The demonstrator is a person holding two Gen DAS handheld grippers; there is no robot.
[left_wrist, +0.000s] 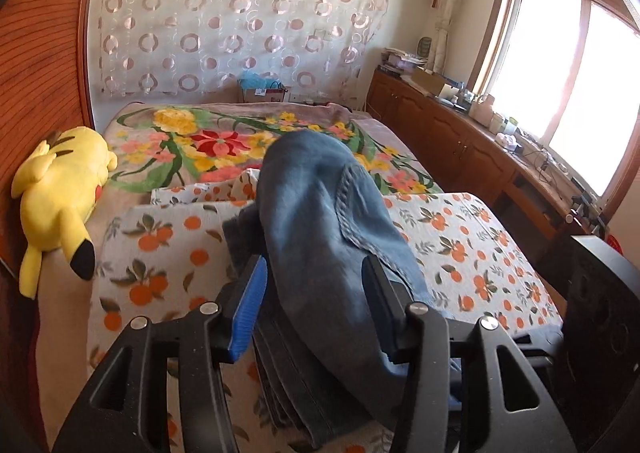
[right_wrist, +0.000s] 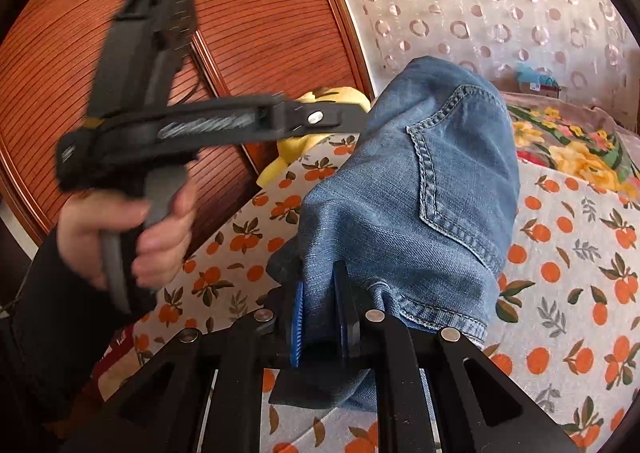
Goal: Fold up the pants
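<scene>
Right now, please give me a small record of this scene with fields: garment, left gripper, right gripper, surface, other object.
garment: blue jeans, bunched and lifted above the bed
left gripper: jaws apart, denim lying between them, not pinched
right gripper: shut on the jeans
surface: orange-print sheet
other object: yellow plush toy, lying left of the sheet
</scene>
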